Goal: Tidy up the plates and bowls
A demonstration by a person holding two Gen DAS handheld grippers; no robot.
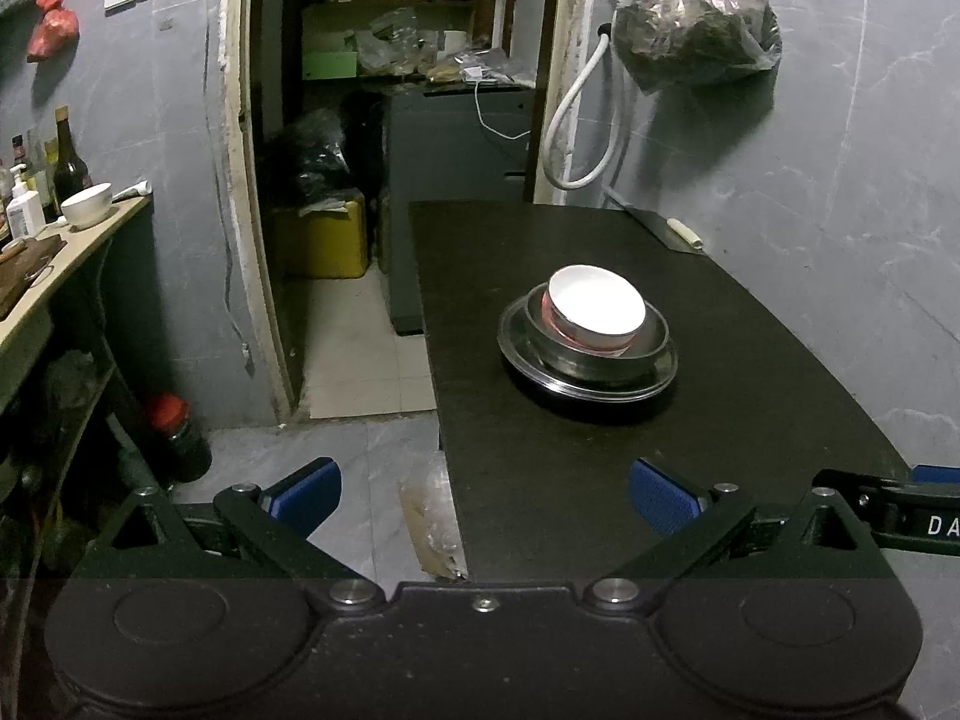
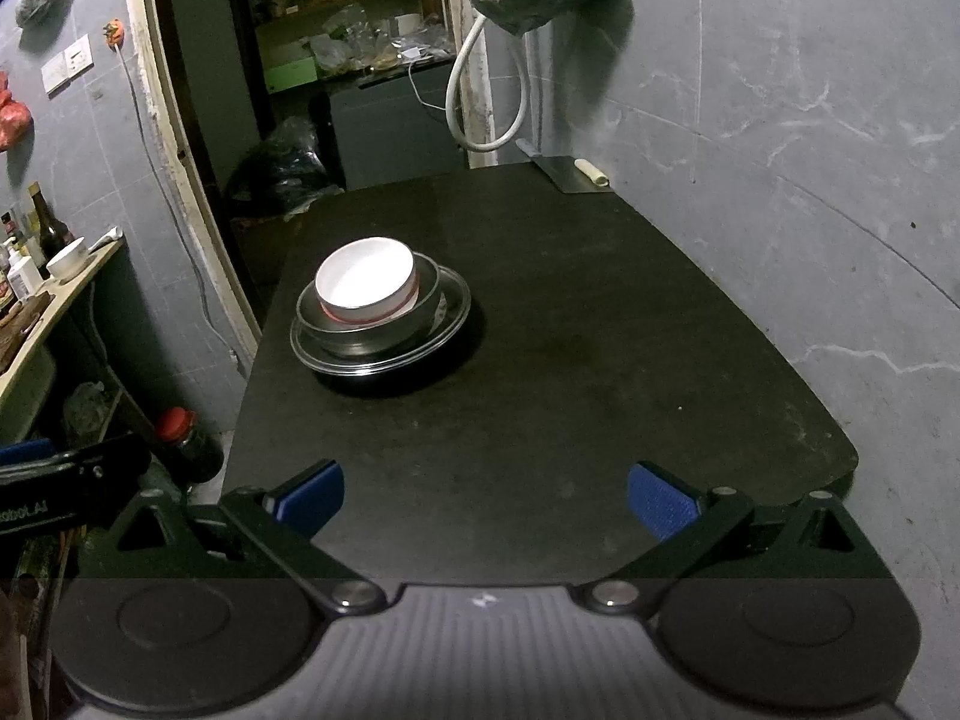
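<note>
A white bowl (image 1: pixel 597 306) with a red outside sits nested in a steel bowl (image 1: pixel 651 339), which sits on a steel plate (image 1: pixel 522 354) on the black table (image 1: pixel 750 408). The same stack shows in the right wrist view: white bowl (image 2: pixel 366 279), steel bowl (image 2: pixel 372 336), plate (image 2: pixel 444 324), table (image 2: pixel 600 360). My left gripper (image 1: pixel 485 495) is open and empty, held over the table's near left edge. My right gripper (image 2: pixel 485 495) is open and empty over the table's near edge. Both are well short of the stack.
A cleaver (image 2: pixel 567 174) with a pale handle lies at the table's far right corner. A side counter (image 1: pixel 66 258) at left carries another white bowl (image 1: pixel 87 204) and bottles. A red-capped bottle (image 1: pixel 177 438) stands on the floor. A doorway to a cluttered storeroom lies behind.
</note>
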